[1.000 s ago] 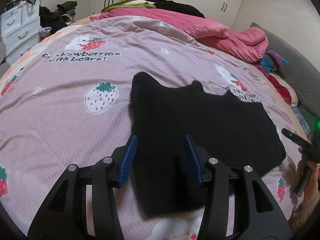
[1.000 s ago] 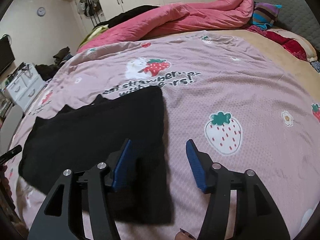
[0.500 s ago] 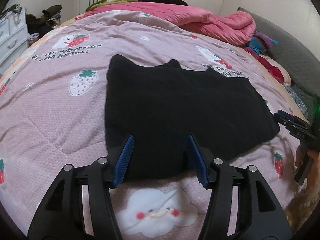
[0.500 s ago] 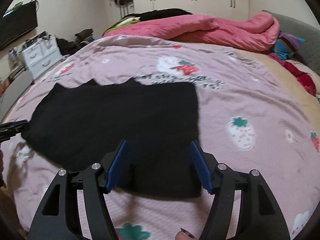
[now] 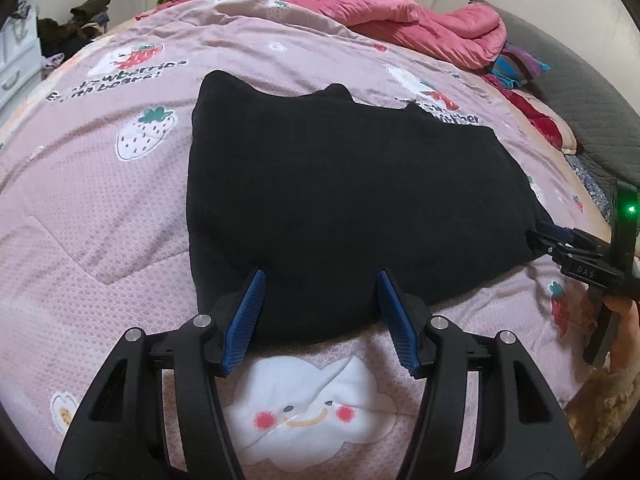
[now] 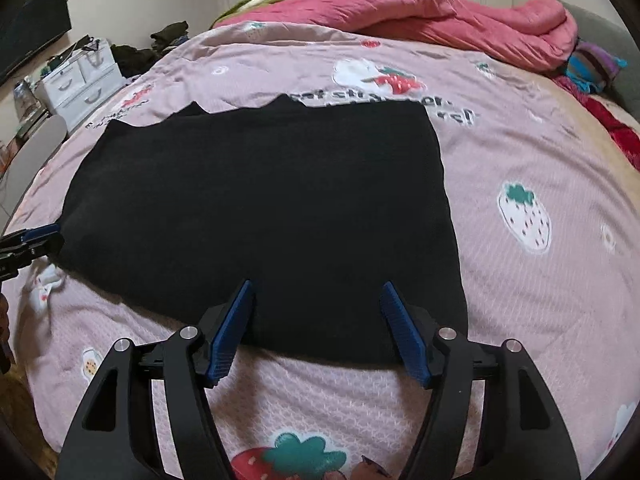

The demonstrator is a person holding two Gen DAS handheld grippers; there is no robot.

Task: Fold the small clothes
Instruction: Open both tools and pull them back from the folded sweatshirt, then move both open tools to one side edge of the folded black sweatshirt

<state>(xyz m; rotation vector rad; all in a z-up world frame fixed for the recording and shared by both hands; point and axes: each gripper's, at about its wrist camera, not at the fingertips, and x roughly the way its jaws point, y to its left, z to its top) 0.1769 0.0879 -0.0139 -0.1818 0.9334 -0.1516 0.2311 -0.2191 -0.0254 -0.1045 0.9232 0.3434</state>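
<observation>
Since a second ago both grippers have been drawn back toward the near hem of the garment, and their jaws have just been opening, with nothing pinched between them. In the left wrist view, the left gripper [image 5: 320,316] is seen with its blue ribbed pads spread apart, framing the near left edge of the flat black knitted garment [image 5: 340,192] that is spread just ahead of it on the pink strawberry-print quilt [image 5: 100,208]; the pads hang over the cloth and no grip is made. The right gripper's tip is seen at the far right corner of the cloth. In the right wrist view, the right gripper [image 6: 318,320] is likewise held open over the near right hem of the black garment [image 6: 260,200], holding nothing. The garment appears to be laid flat so that both near corners can be taken together for a fold away from the tools.
</observation>
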